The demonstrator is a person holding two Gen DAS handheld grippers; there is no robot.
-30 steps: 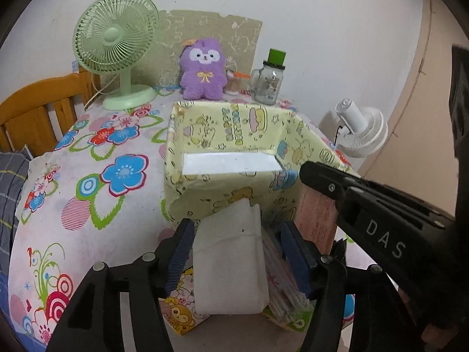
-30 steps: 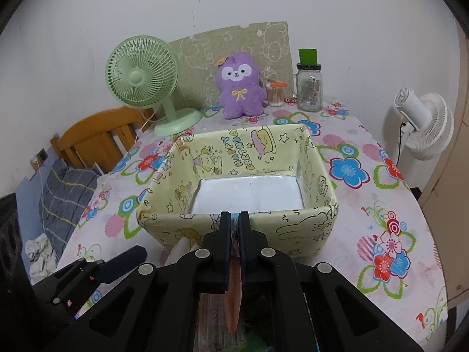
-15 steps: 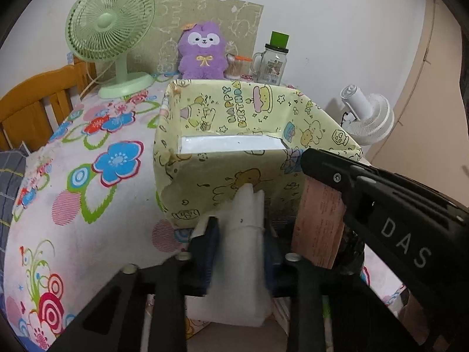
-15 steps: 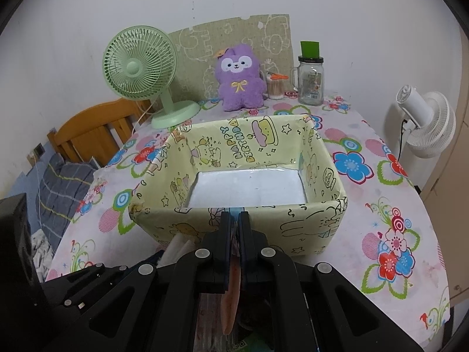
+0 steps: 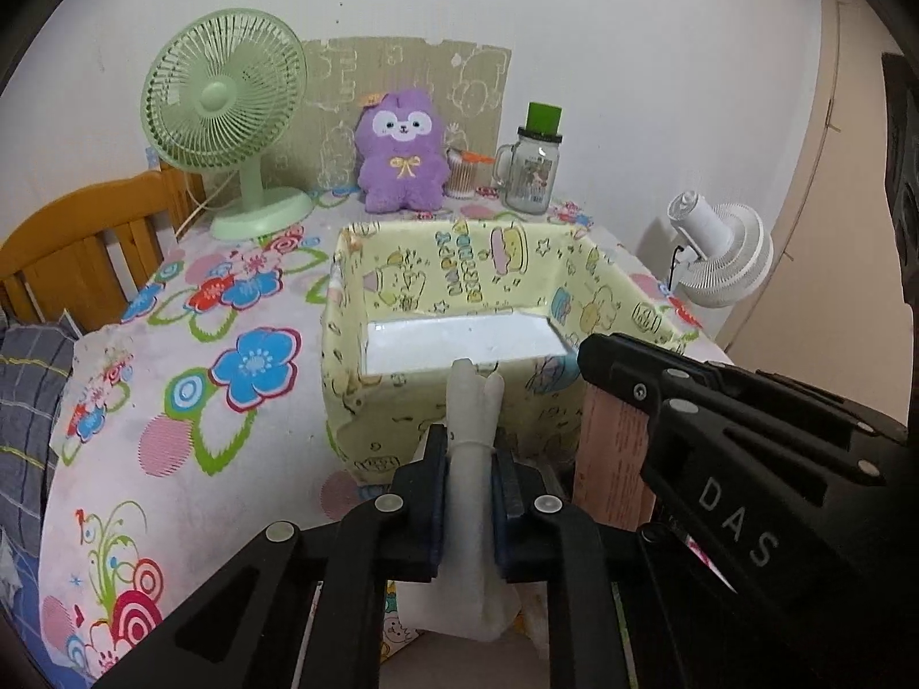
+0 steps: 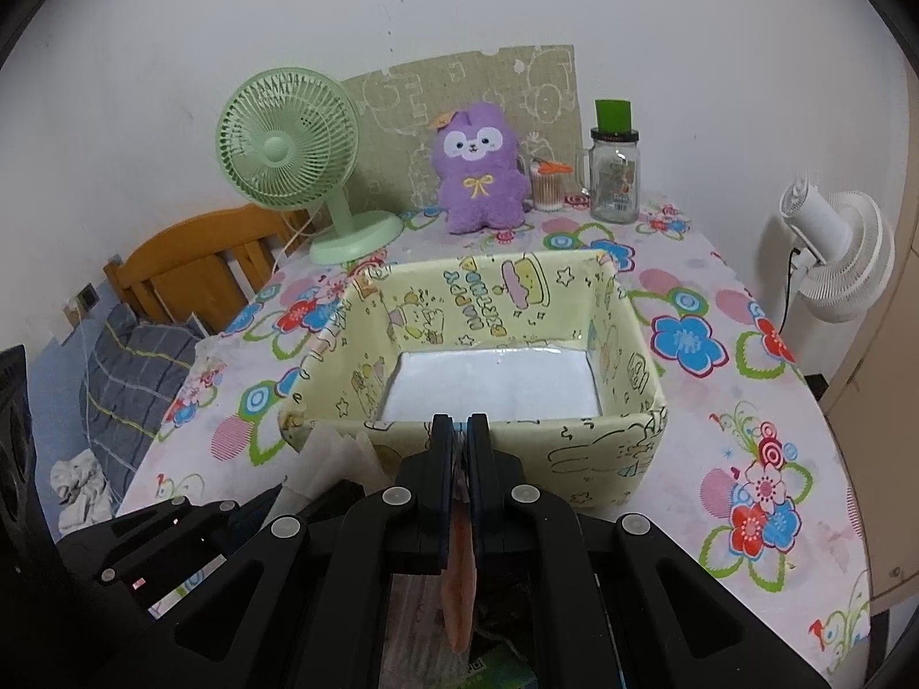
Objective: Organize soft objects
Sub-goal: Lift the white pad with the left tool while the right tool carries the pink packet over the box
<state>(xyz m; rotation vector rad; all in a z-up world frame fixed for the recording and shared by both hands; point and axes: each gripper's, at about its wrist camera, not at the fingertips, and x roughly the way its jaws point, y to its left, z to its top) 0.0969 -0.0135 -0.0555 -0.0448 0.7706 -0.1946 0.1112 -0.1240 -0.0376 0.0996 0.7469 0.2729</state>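
Observation:
A yellow cartoon-print box [image 5: 459, 402] with a white bottom stands on the flowered table; it also shows in the right wrist view [image 6: 609, 448]. My left gripper [image 5: 470, 459] is shut on a white soft tissue pack [image 5: 471, 494], squeezed thin, just in front of the box's near wall. My right gripper [image 6: 459, 436] is shut on a thin pink-orange pack [image 6: 459, 585] at the box's near rim. The right gripper [image 5: 718, 436] and its pink pack [image 5: 614, 459] also show in the left wrist view at right. The white pack [image 6: 339, 459] shows at lower left in the right wrist view.
A purple plush toy [image 5: 402, 161], green desk fan [image 5: 230, 109], glass jar with green lid [image 5: 531, 166] and cotton-swab cup [image 5: 462, 172] stand at the table's back. A wooden chair [image 5: 74, 247] is at left, a white fan [image 5: 718, 252] at right.
My left gripper has closed on the white pack, squeezing it narrow, and lifted toward the box. The right gripper stays shut on the pink pack and has risen slightly.

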